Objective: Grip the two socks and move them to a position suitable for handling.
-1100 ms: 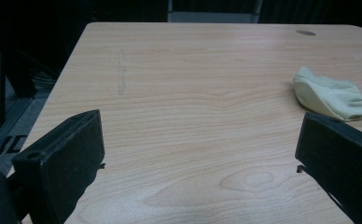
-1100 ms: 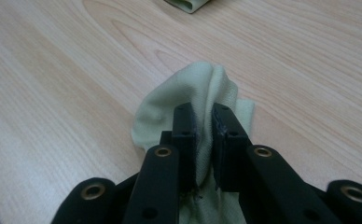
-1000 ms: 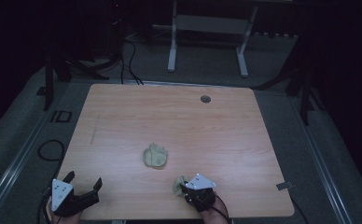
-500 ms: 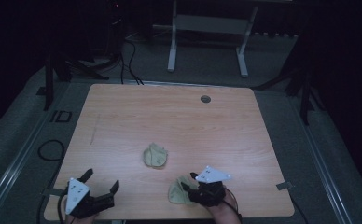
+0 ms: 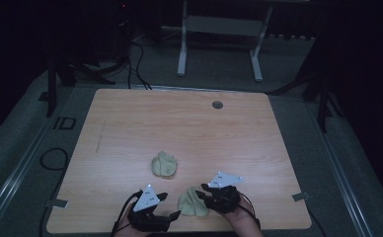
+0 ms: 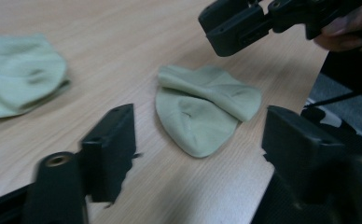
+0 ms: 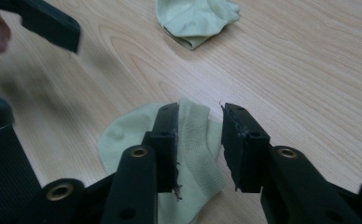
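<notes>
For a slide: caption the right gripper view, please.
Right gripper, jaws apart, straddles the cuff of a pale green sock; a second sock lies beyond.

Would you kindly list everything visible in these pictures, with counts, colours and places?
Socks: two, pale green. Near sock lies crumpled at the table's near edge between the two claws; far sock lies bunched around mid-table.
Table: one, light wood grain, centre of the high view.
Grommet hole: one, dark, near the table's far edge.
Stand legs: two, white, on the floor beyond the table.
Cables: dark, on the grey floor at far left.
Left claw: black, jaws wide open, left of the near sock, not touching it.
Right claw: black, jaws apart, over the near sock's ribbed cuff.
</notes>
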`<state>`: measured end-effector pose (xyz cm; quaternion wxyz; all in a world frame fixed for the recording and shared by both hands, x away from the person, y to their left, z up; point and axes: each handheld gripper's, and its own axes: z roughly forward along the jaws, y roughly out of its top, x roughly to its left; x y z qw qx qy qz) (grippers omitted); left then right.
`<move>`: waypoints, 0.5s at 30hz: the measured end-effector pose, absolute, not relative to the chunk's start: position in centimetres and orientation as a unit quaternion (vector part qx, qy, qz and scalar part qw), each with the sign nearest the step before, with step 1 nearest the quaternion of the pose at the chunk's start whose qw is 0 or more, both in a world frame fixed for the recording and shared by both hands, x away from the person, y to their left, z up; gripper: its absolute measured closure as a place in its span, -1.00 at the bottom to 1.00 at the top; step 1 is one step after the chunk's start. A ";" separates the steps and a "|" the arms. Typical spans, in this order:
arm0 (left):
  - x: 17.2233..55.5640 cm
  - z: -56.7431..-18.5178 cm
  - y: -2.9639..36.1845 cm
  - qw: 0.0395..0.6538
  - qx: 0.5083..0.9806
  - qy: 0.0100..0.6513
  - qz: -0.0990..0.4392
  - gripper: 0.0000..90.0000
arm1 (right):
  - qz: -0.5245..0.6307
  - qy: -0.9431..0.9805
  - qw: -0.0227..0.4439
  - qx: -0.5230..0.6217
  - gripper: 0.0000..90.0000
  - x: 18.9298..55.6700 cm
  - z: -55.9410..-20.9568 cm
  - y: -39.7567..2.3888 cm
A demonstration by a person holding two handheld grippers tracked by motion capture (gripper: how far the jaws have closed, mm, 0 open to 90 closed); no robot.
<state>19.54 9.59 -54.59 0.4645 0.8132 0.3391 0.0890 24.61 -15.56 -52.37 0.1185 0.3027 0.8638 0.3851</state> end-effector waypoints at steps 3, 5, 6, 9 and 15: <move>20.5 -55.4 8.9 0.447 0.824 0.341 0.078 -0.19 | 0.377 0.872 0.111 0.293 0.54 25.0 -53.1 -15.3; 20.7 -55.6 8.7 0.442 0.825 0.342 0.077 -0.12 | 0.371 0.875 0.106 0.293 0.53 25.3 -53.7 -15.2; 20.9 -55.8 8.6 0.439 0.828 0.341 0.074 -0.08 | 0.367 0.877 0.103 0.293 0.50 25.4 -54.0 -15.1; 21.5 -56.2 8.0 0.426 0.837 0.338 0.061 0.09 | 0.355 0.883 0.104 0.290 0.49 25.5 -54.9 -14.8; 22.5 -57.0 7.1 0.401 0.851 0.333 0.056 0.25 | 0.345 0.887 0.094 0.291 0.51 25.9 -55.8 -14.6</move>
